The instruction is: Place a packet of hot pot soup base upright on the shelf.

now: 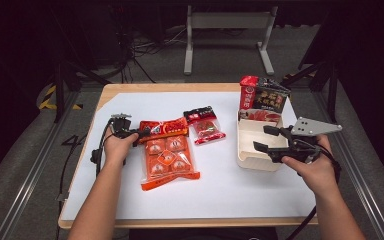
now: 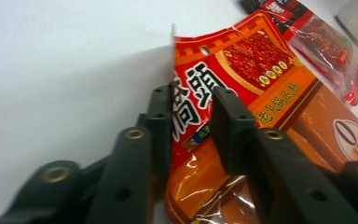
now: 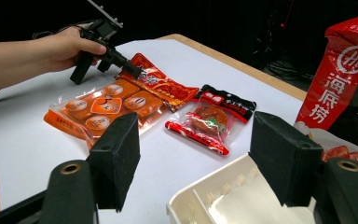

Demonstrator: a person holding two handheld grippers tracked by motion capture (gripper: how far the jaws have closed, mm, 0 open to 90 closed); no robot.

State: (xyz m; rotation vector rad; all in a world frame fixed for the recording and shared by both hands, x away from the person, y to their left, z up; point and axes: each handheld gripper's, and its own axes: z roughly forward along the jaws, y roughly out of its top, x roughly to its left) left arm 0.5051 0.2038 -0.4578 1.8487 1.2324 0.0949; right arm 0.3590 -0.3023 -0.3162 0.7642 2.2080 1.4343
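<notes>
The left gripper [image 1: 141, 133] sits at centre left of the high view, its jaws narrowed around the top edge of the large orange-and-red food packet [image 1: 167, 155]. In the left gripper view the packet's [image 2: 242, 93] printed header passes between the two black pads, one pad against its edge; whether both pads press cannot be told. The header carries big white Chinese characters on red and a yellow strip of smaller characters, too small to read. The packet lies flat on the white-covered counter [image 1: 220, 180], left of centre, with round-labelled portions under clear film.

Just right of it lies a smaller red-and-black snack packet [image 1: 205, 125]. At upper right of the high view a red-and-black bag [image 1: 262, 95] stands in a cream tray [image 1: 245, 150]; the right gripper view shows its red side [image 3: 342, 70] with a round white logo and the white characters 海底捞.

The right gripper [image 1: 266, 138] hovers over the tray at right, jaws wide apart with nothing between them.
</notes>
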